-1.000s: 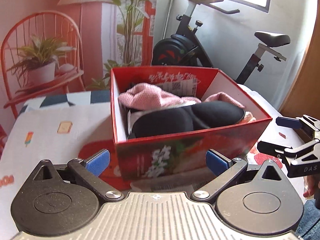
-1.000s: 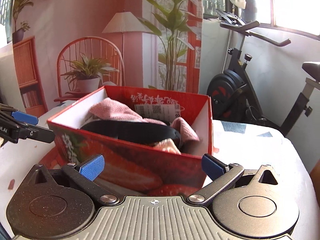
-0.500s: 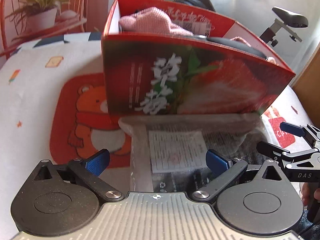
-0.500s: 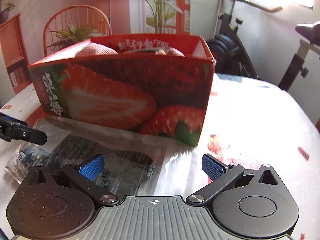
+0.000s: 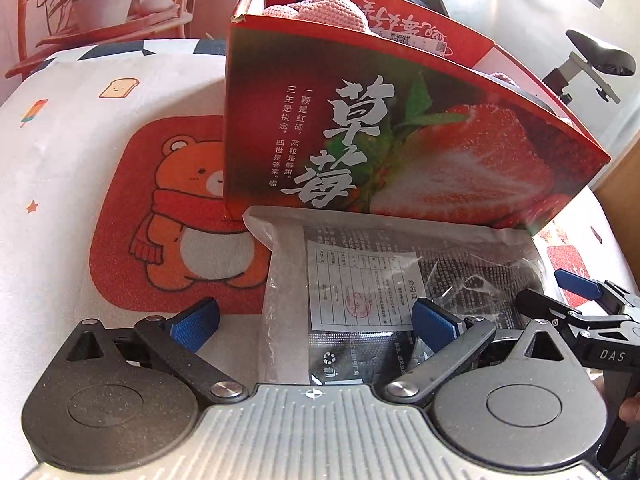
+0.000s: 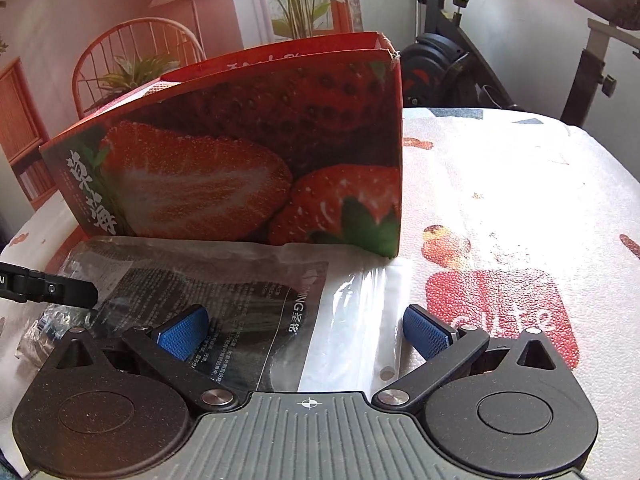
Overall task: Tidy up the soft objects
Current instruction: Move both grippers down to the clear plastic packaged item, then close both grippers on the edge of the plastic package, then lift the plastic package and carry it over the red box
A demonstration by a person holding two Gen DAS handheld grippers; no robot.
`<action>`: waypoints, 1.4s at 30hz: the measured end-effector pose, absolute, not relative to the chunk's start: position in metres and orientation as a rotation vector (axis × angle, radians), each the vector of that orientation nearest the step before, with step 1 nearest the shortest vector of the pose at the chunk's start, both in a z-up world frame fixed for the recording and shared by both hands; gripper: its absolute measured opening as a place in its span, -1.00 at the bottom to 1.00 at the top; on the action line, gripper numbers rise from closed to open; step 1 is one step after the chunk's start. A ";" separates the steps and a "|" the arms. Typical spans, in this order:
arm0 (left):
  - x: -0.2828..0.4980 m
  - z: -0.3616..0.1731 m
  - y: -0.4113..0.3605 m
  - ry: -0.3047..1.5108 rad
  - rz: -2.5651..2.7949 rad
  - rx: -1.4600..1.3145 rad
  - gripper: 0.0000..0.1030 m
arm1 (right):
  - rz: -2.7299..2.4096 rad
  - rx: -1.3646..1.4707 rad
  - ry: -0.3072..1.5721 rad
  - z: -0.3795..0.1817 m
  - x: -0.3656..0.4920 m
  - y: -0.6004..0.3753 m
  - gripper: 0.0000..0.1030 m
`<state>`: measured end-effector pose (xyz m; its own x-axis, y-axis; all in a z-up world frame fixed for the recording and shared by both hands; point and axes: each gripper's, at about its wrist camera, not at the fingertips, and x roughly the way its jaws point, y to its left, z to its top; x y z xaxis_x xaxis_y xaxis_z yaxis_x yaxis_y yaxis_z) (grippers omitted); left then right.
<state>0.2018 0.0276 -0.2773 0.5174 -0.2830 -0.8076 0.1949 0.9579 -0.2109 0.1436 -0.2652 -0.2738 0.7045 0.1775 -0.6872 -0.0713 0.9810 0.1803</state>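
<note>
the left gripper [image 5: 316, 322] and the right gripper [image 6: 307, 330] both hang low with fingers spread wide, pinching nothing. the clear plastic packet [image 5: 384, 280] lies flat on the tablecloth [image 5: 72, 152] beneath them, touching the strawberry box [image 5: 400, 136] at 12 o'clock. pink cloth [image 5: 320, 10] sits inside.

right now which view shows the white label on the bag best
The left wrist view: the label sits centred between the open left gripper, facing the camera. The right wrist view shows the bag but not that label.
</note>
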 end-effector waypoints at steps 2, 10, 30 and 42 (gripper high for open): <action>0.199 -0.277 0.027 0.984 -0.281 -0.098 1.00 | 0.141 0.148 0.776 -0.275 0.143 -0.267 0.99; 0.206 -0.276 0.021 1.013 -0.257 -0.099 1.00 | 0.118 0.150 0.810 -0.270 0.151 -0.266 0.99; 0.171 -0.271 0.011 1.007 -0.423 -0.157 0.28 | 0.173 0.196 0.908 -0.259 0.142 -0.246 0.93; 0.148 -0.255 0.025 0.937 -0.415 -0.219 0.25 | 0.197 0.298 0.888 -0.239 0.122 -0.261 0.18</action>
